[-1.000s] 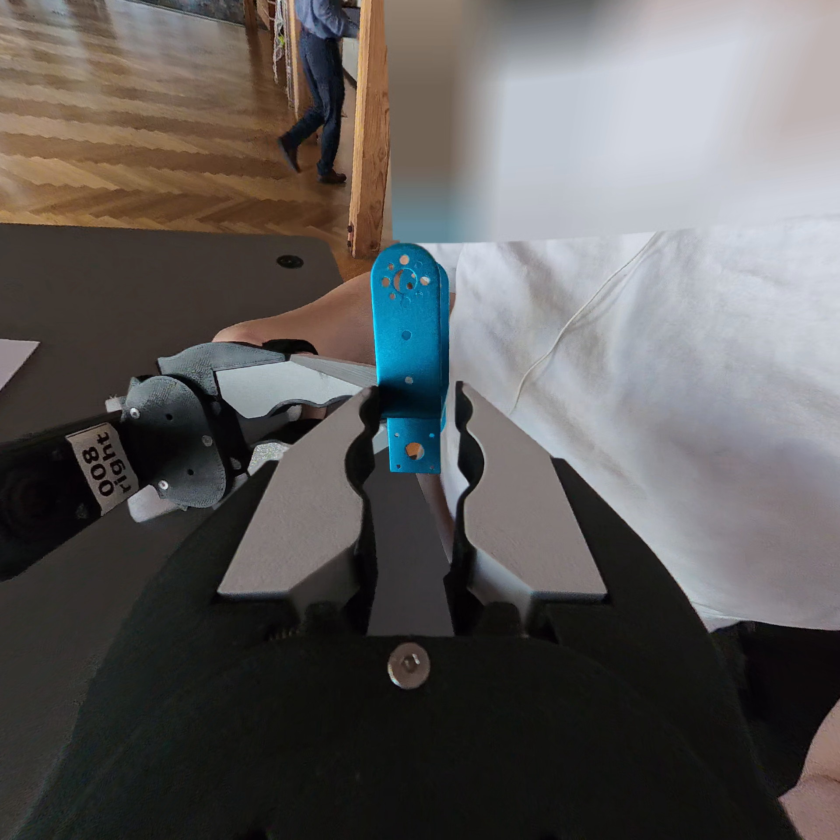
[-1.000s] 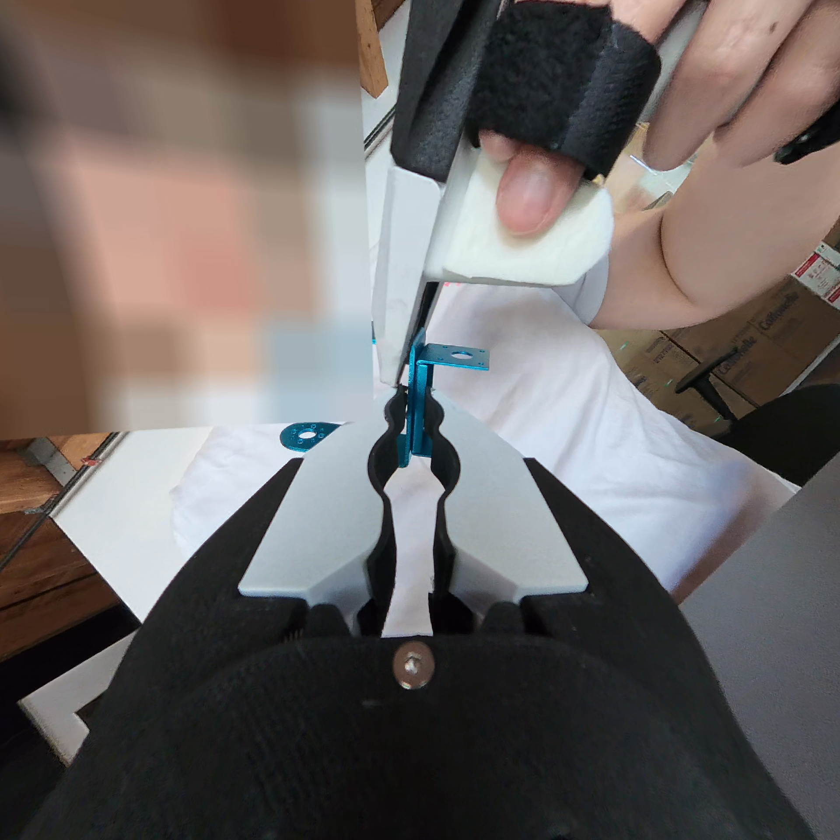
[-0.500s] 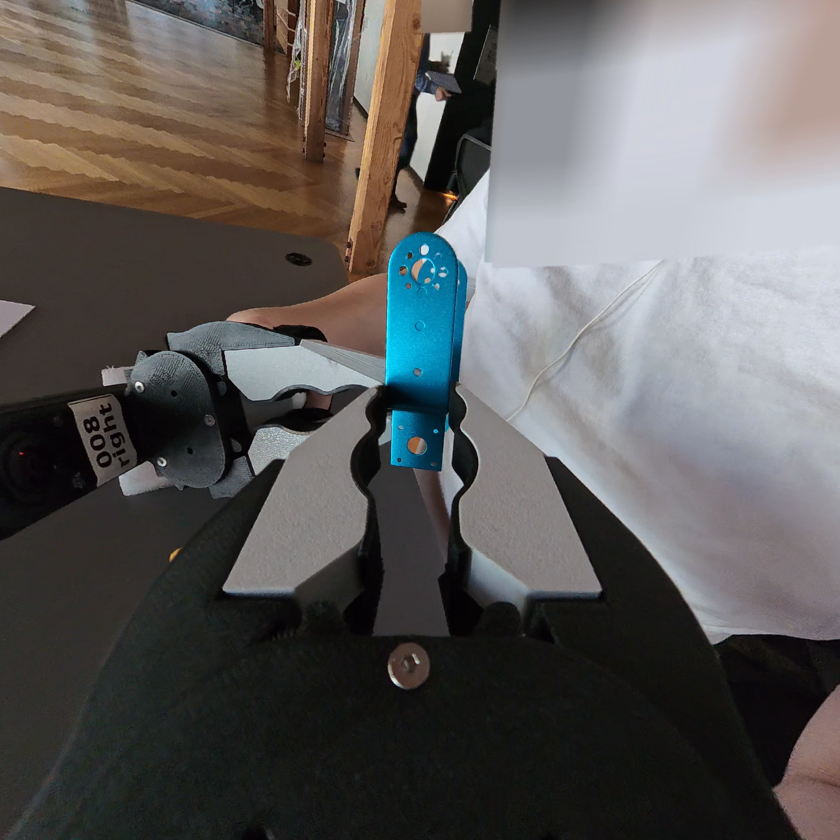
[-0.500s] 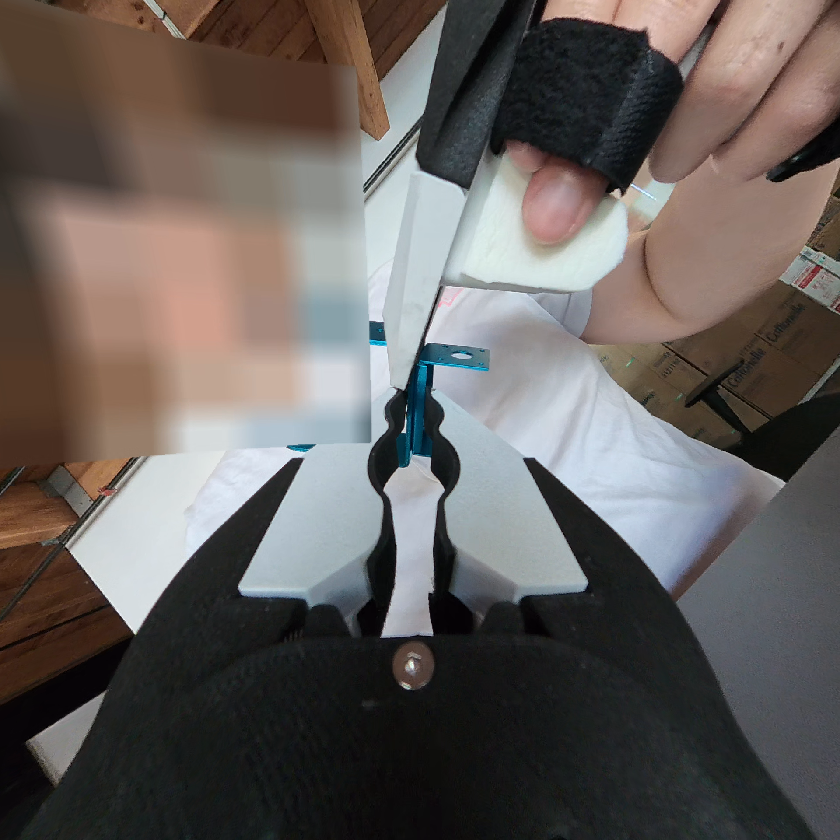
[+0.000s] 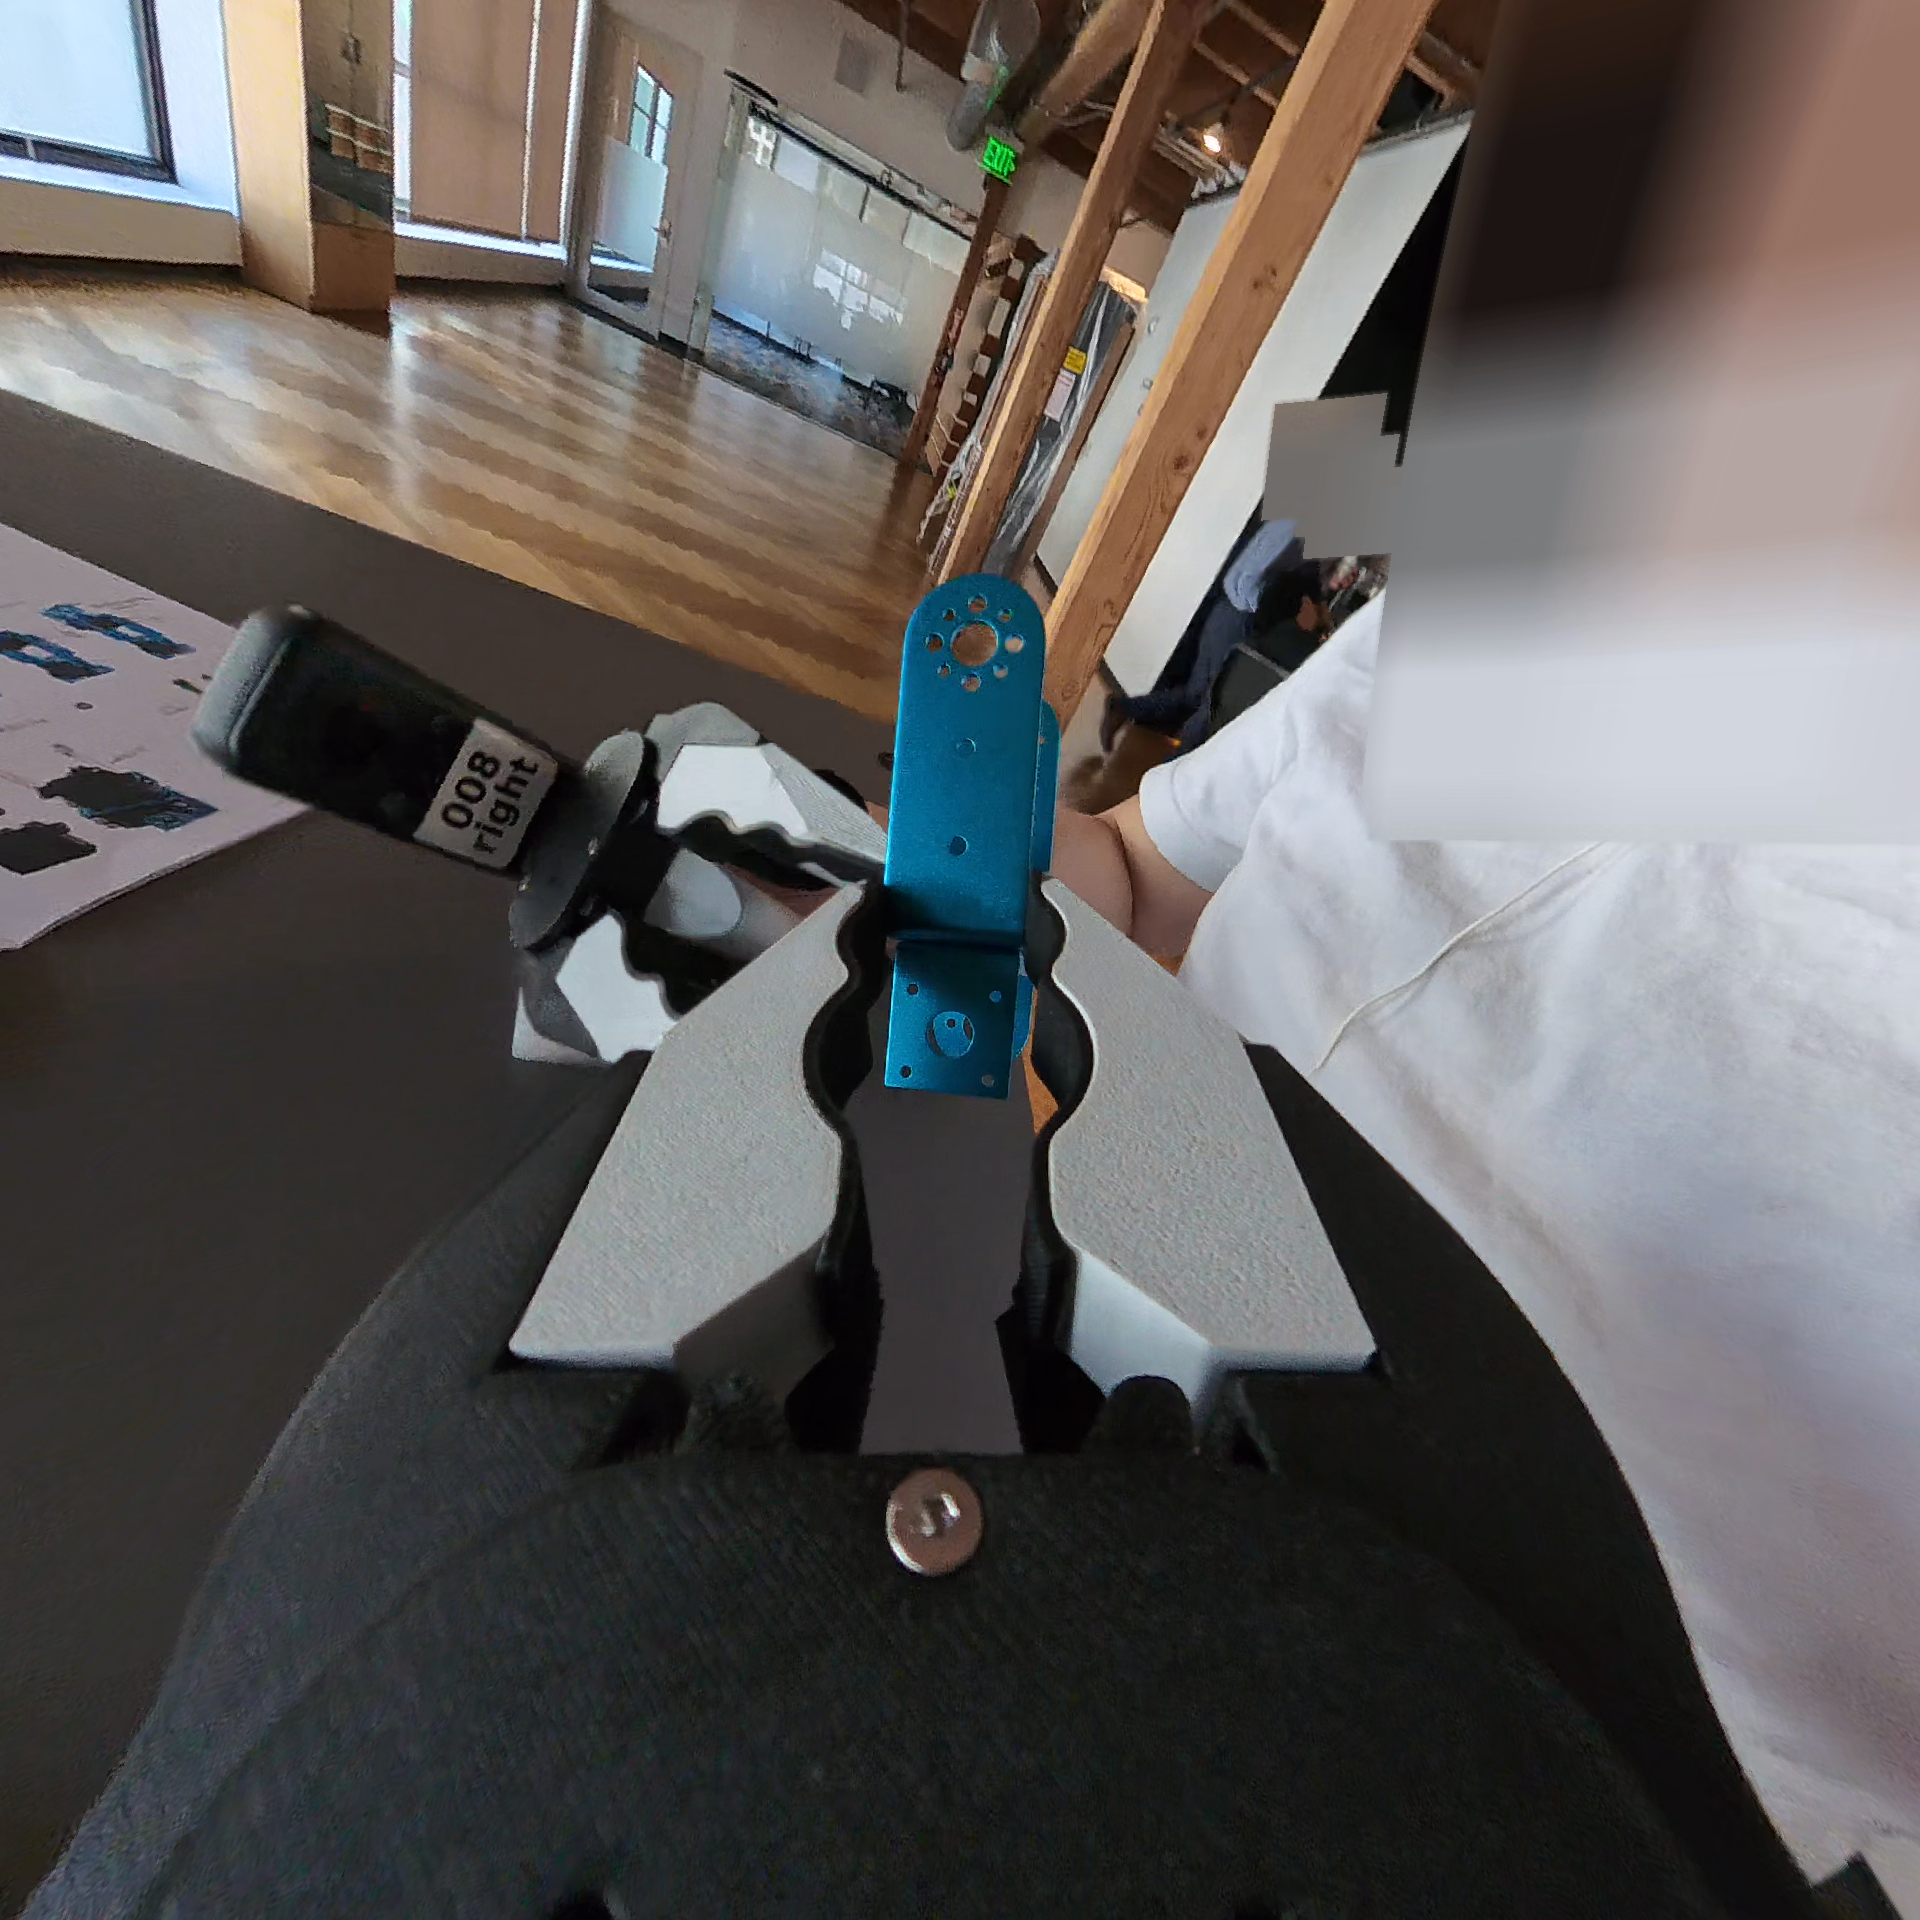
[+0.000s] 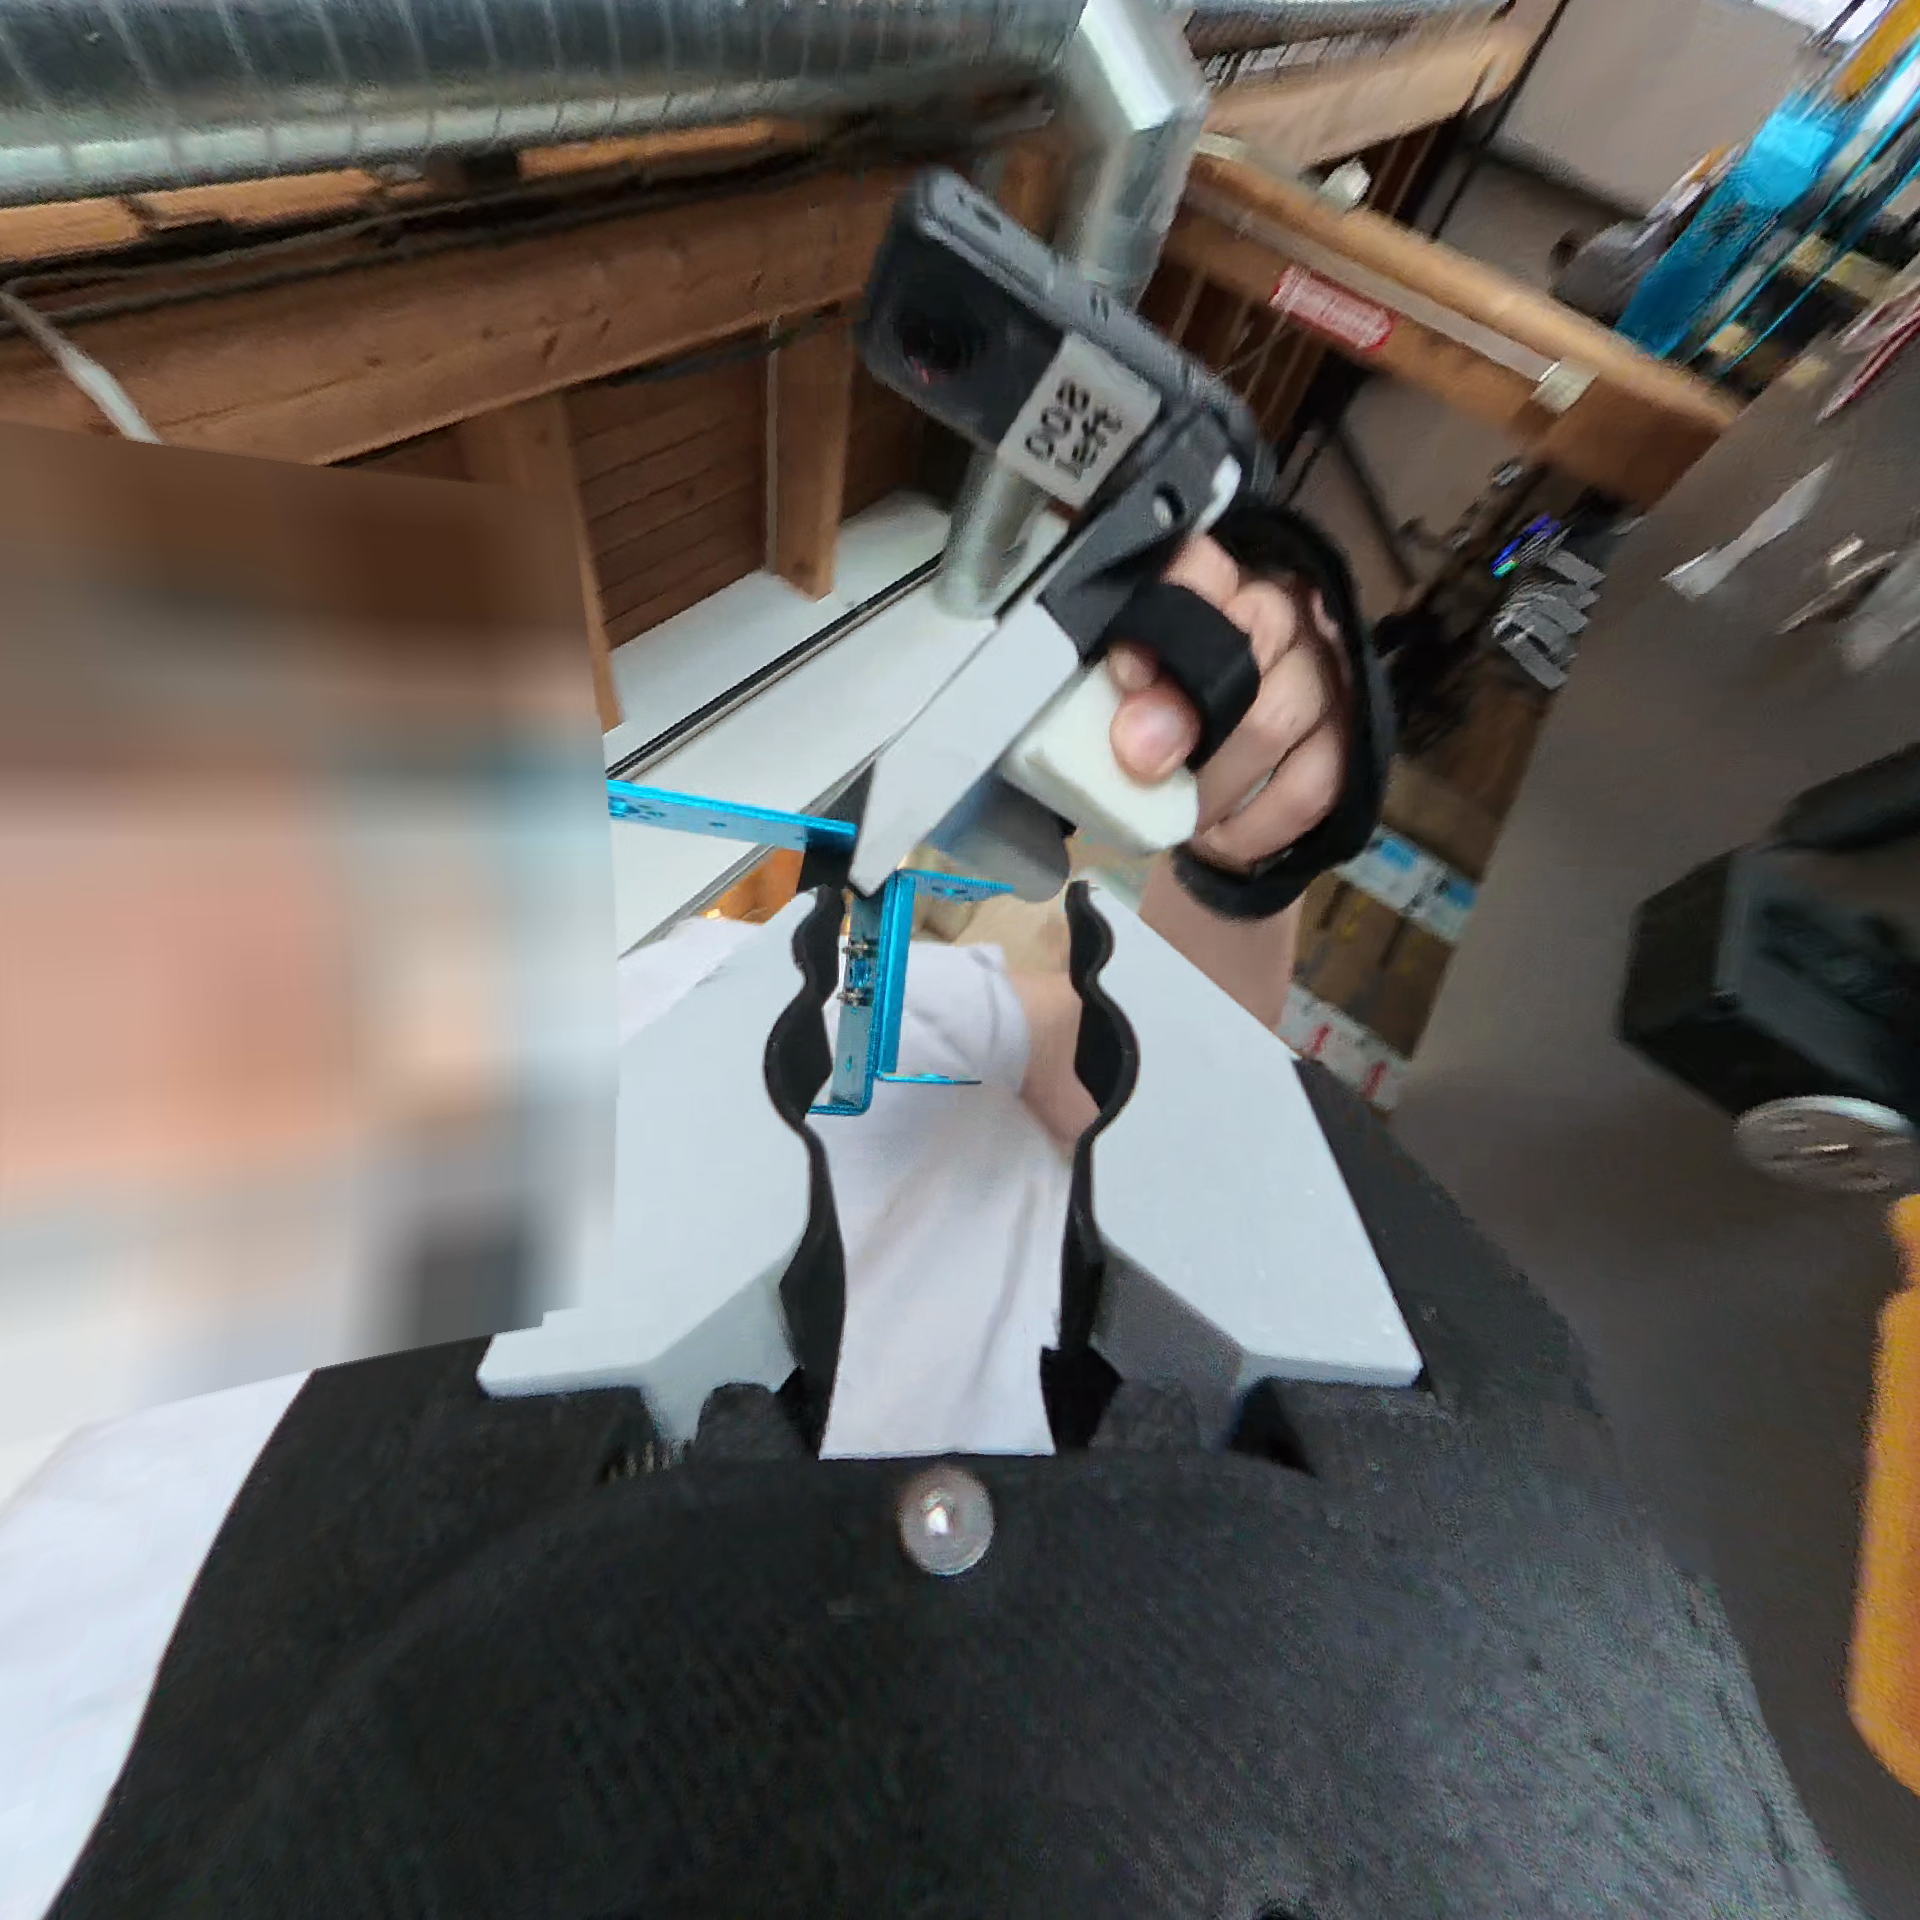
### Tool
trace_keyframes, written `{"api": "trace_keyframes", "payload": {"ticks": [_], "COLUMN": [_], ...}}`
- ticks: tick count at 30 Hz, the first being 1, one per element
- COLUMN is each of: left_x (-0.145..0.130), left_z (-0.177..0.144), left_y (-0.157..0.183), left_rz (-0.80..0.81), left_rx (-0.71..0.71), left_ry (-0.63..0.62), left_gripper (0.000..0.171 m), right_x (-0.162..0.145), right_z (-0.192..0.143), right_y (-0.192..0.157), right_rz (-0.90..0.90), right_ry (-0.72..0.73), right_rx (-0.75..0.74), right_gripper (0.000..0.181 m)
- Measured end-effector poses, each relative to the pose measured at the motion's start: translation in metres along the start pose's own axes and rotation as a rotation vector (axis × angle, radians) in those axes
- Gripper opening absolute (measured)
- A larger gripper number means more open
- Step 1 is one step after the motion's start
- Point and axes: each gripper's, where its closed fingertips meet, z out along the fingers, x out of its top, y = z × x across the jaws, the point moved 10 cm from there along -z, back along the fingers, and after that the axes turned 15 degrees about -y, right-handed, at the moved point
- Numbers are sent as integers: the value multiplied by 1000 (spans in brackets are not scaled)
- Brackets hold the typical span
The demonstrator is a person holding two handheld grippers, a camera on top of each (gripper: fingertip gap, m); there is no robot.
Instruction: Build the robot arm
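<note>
Counting one blue bracket assembly (image 5: 961,831), two grippers. Right gripper (image 6: 951,971): jaws spread, bracket beside left finger, contact unclear. Left gripper (image 5: 951,935): jaws pinching bracket base, plate upright above dark desk (image 5: 260,1091). Paper sheet (image 5: 73,748) cut off; right view motion-blurred.

Bright blue was the perforated bracket (image 5: 966,810), dotted with small holes; grey fingers (image 5: 727,1122) sat on a black gripper body, a white shirt (image 5: 1558,1143) behind, herringbone honey-brown floor (image 5: 520,436).

Black gripper (image 5: 951,935), grey fingers (image 5: 727,1132), white T-shirt (image 5: 1558,1143).
</note>
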Motion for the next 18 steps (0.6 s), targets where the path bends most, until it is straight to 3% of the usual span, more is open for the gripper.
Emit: {"api": "trace_keyframes", "payload": {"ticks": [1,6,8,10,12,14,18], "left_x": [-3,-19,-27,-35,-41,-47,-53], "left_z": [-2,-17,-24,-32,-37,-42,-45], "left_y": [-1,-3,-5,-6,-7,-6,-5], "left_rz": [-15,-87,-130,-169,-194,-201,-217], "left_rx": [9,88,149,200,245,278,304], "left_ry": [18,118,162,220,264,303,338], "left_gripper": [25,25,25,25,26,25,25], "right_x": [3,16,17,15,11,8,6], "right_z": [-3,-27,-34,-31,-18,-2,7], "right_y": [-2,-30,-44,-52,-52,-47,-36], "right_rz": [-34,-315,-447,-570,-685,-739,-687], "right_ry": [22,262,344,327,257,183,146], "right_rx": [-45,-258,-357,-540,-685,-757,-704], "right_gripper": [45,54,66,85,91,90,52]}}
